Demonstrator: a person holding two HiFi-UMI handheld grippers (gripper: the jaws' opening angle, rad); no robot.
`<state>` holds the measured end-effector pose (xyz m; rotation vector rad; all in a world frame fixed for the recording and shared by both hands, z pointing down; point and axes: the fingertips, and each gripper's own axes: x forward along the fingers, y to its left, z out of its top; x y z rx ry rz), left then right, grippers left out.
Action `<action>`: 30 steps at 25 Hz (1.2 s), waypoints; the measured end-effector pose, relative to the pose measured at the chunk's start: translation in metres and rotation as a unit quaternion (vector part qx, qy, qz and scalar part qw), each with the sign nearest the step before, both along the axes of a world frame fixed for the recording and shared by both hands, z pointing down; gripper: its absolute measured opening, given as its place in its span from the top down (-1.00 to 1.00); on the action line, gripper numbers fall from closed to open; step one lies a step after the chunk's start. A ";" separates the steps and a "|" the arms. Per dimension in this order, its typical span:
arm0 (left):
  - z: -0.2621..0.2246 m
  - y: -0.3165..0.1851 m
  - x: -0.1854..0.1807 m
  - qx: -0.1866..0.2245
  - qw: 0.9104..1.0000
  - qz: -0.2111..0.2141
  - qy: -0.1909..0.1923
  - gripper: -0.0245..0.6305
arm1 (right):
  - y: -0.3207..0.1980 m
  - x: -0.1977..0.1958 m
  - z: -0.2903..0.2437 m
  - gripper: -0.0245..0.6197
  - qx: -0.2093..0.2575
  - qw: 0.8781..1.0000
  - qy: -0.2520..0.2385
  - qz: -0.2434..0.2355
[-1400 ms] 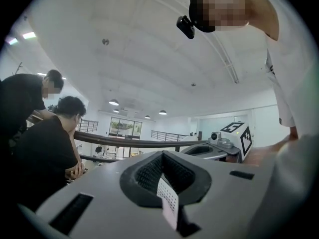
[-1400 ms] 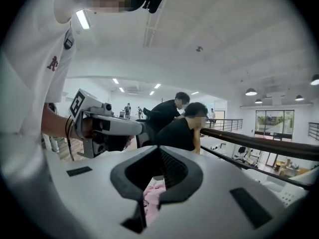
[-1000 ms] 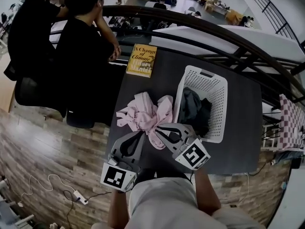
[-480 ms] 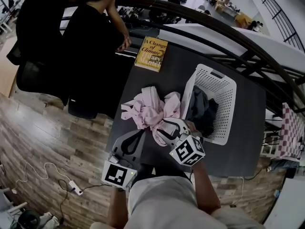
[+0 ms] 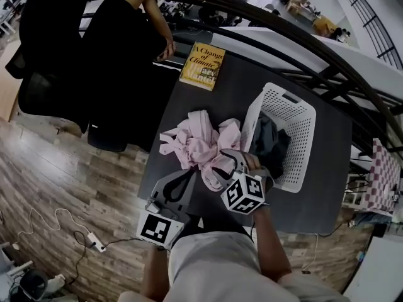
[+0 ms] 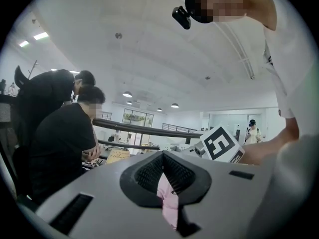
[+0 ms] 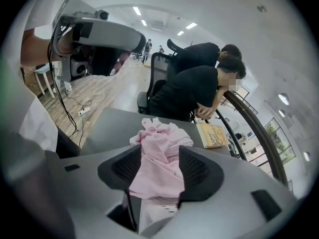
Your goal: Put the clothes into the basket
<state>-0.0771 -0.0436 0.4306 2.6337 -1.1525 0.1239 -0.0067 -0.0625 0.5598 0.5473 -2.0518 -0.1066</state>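
slippage loomed: crumpled pink garment (image 5: 200,145), clenched in left gripper (image 6: 163,164), sat loose between just-widening jaws of right gripper (image 7: 159,154), outside white perforated plastic basket (image 5: 297,114).

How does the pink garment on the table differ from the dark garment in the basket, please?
The pink garment is pale, the dark garment nearly black. The pink garment lies on the table beside the basket; the dark garment sits inside it. The left tool pinches the pink garment; nothing grips the dark garment. Both are crumpled.
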 end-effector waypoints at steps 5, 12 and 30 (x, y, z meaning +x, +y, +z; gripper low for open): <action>0.004 -0.004 0.006 -0.004 1.000 0.006 0.003 0.92 | 0.002 0.003 0.014 0.17 -0.016 0.998 0.057 -0.021; 0.008 -0.012 0.008 -0.008 1.000 0.003 0.010 0.92 | 0.004 0.006 0.034 0.10 -0.026 0.987 0.148 -0.060; 0.019 -0.020 -0.027 -0.019 0.999 -0.020 0.025 0.92 | -0.002 -0.028 0.068 0.08 -0.075 0.978 0.175 -0.083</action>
